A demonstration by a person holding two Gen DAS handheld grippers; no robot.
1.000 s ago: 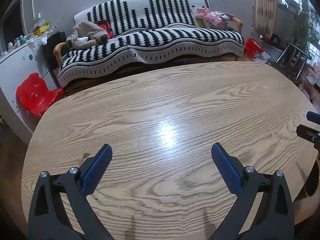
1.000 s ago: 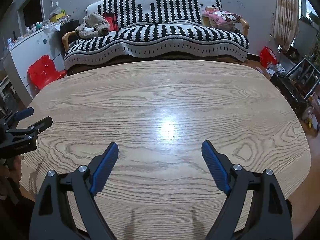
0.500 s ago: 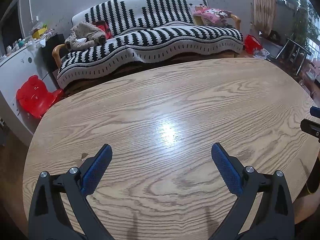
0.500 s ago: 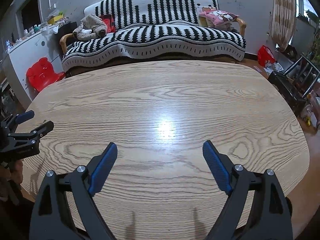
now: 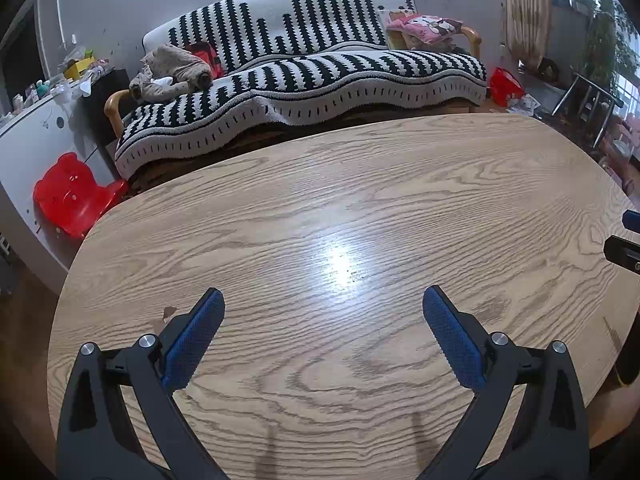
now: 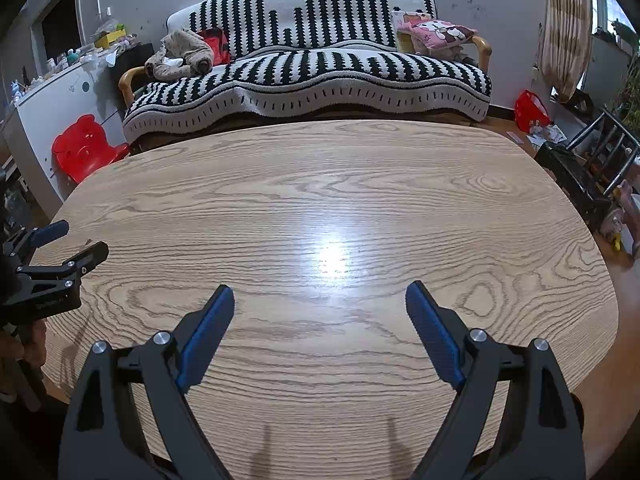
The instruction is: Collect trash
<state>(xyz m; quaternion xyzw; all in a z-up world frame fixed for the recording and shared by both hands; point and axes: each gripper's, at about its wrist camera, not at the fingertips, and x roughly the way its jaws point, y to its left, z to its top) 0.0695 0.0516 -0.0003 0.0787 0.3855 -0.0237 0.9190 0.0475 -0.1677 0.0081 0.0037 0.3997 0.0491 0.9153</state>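
Both grippers hover over a bare oval wooden table [image 5: 360, 208] [image 6: 360, 184]. My left gripper [image 5: 324, 300] is open, its blue pads wide apart with nothing between them. My right gripper [image 6: 320, 294] is open too, also holding nothing. The left gripper shows again at the left edge of the right wrist view [image 6: 68, 240], and a tip of the right gripper pokes in at the right edge of the left wrist view [image 5: 628, 240]. I see no trash on the tabletop; only a small chip mark [image 5: 169, 312] near the left finger.
Behind the table stands a sofa [image 5: 304, 80] [image 6: 308, 68] under a black-and-white striped cover, with a brown garment and a pink cushion on it. A red child's chair [image 5: 70, 196] sits on the floor at left, a red bag [image 6: 530, 110] and a metal rack at right.
Both views have shifted only slightly; the grippers stay open and nothing on the table has moved.
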